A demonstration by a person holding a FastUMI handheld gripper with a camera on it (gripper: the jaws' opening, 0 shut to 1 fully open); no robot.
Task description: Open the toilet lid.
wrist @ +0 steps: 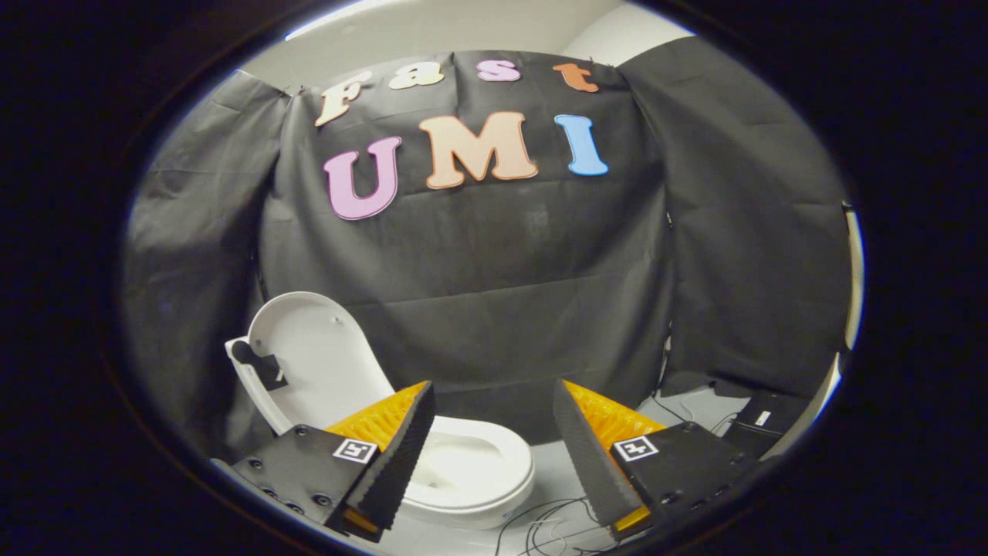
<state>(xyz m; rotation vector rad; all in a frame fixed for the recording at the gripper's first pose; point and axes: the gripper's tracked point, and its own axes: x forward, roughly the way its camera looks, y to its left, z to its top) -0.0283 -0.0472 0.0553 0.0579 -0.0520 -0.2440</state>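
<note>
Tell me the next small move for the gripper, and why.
Probably just draw back and stop. The lid already stands upright behind the toilet bowl, and the hand-held gripper is open with nothing between its fingers, so no lifting looks left to do.

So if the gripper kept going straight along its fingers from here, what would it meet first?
Probably the black cloth wall. The gripper is open with nothing between its fingers, and the toilet, its lid already up, sits lower and off to one side. Depth is hard to judge in this fisheye view.
</note>
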